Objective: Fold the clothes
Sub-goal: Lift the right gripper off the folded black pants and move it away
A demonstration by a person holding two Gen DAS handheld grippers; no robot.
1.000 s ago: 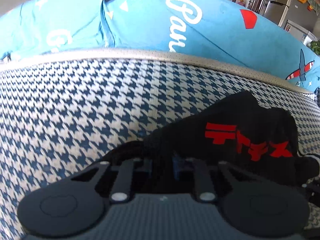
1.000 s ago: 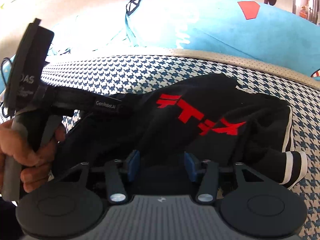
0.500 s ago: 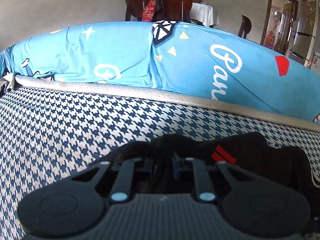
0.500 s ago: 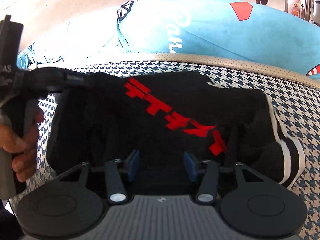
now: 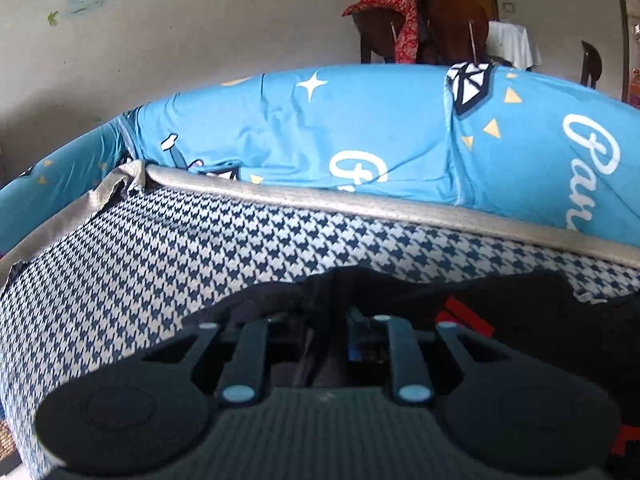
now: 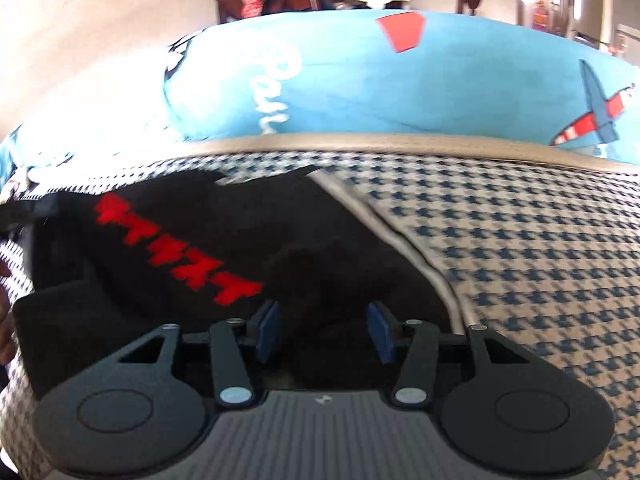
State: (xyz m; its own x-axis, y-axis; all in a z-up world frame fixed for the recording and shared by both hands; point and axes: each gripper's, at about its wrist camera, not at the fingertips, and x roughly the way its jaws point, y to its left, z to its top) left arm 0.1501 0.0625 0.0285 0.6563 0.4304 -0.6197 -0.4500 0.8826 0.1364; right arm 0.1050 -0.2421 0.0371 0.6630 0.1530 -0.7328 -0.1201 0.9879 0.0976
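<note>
Black fabric fills the lower part of both my wrist views: the black garment (image 6: 192, 248) lies bunched on the houndstooth cover (image 6: 540, 240), blue and white checks edged with a grey piping strip (image 5: 360, 204). Red block lettering (image 6: 176, 252) runs across the garment in the right view; the characters are blurred and I cannot read them. In the left view only a sliver of that red print (image 5: 464, 314) shows past my fingers.

Behind the cover sits a blue cushion (image 5: 360, 128) with white script. I can make out "Par" at the right edge of the left view before the frame cuts it off; another white word lower down is half hidden by the piping.

My left gripper (image 5: 324, 332) has its fingers drawn close with dark cloth pinched between them. My right gripper (image 6: 322, 332) has its blue pads (image 6: 266, 330) set apart with cloth bulging between them; I cannot tell whether they grip it. The right view is smeared, and its left edge is too dark to sort out.
</note>
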